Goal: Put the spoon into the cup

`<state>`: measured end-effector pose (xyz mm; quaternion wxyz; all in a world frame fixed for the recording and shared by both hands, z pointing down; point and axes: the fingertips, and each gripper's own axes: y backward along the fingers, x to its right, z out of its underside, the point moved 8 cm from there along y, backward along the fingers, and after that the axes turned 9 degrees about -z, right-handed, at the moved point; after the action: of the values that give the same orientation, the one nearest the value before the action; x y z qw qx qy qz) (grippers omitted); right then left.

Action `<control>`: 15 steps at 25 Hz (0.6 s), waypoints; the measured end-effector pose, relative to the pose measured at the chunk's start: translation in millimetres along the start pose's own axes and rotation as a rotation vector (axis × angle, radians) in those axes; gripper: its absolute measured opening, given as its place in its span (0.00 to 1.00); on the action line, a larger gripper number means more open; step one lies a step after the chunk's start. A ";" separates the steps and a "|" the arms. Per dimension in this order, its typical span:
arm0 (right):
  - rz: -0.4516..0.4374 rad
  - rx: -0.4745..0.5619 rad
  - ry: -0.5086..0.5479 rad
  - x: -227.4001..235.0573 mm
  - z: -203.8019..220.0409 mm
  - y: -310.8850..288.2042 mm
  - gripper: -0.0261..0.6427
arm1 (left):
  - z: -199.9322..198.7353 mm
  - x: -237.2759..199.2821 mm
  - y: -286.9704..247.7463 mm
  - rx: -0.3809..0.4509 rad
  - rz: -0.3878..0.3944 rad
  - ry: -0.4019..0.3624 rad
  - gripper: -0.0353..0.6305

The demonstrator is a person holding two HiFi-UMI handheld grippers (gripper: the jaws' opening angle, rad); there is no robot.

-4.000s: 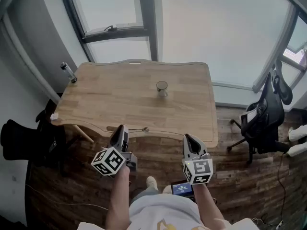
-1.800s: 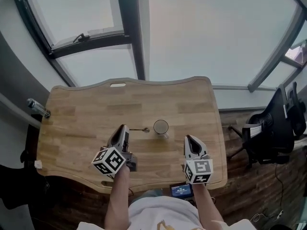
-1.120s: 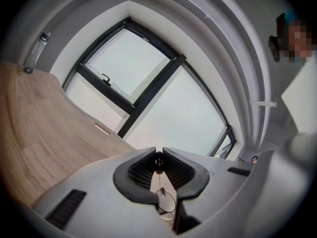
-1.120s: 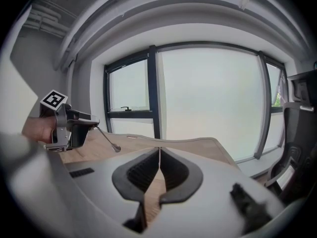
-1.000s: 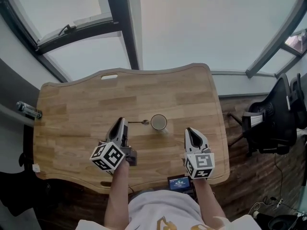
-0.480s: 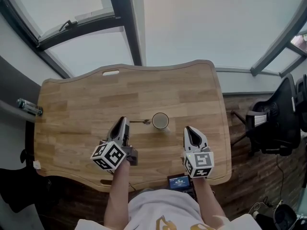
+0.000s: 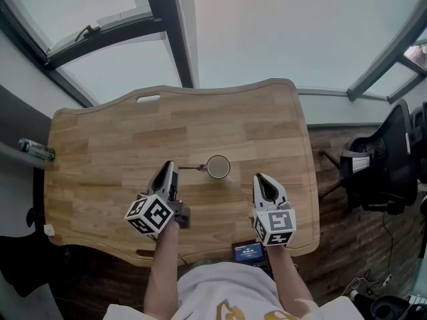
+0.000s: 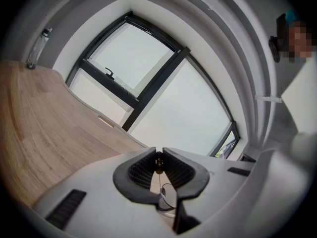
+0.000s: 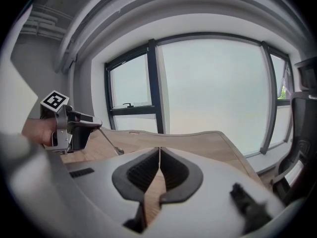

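Right gripper [image 9: 159,150]: jaws pressed together, nothing between, above table [image 9: 208,142]. Left gripper [image 9: 95,125] over table's left side, clamping spoon [image 9: 110,142], bowl end slanting down

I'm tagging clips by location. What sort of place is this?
Probably an office or home study: a wooden desk stands by large windows, and a black office chair sits on the plank floor beside it.

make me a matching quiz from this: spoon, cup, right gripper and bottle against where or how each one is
1 spoon
2 cup
3 right gripper
4 bottle

a by the left edge of the table
b shut, holding nothing
c clamped in the left gripper
d upright on the table, just right of the spoon

Pairs: 1-c, 2-d, 3-b, 4-a
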<state>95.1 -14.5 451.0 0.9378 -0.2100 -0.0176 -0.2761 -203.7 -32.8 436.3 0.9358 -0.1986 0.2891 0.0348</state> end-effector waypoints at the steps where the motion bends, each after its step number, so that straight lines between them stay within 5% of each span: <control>1: 0.000 -0.002 -0.001 0.4 0.5 0.1 0.09 | 0.3 0.5 -0.8 -0.001 0.000 0.000 0.13; 15: 0.013 -0.010 -0.021 8.5 5.3 -1.1 0.09 | 5.8 5.0 -13.8 -0.028 0.002 -0.016 0.13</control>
<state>102.2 -17.6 457.5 0.9382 -0.2179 -0.0247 -0.2678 -194.1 -43.5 442.8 0.9352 -0.2112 0.2811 0.0412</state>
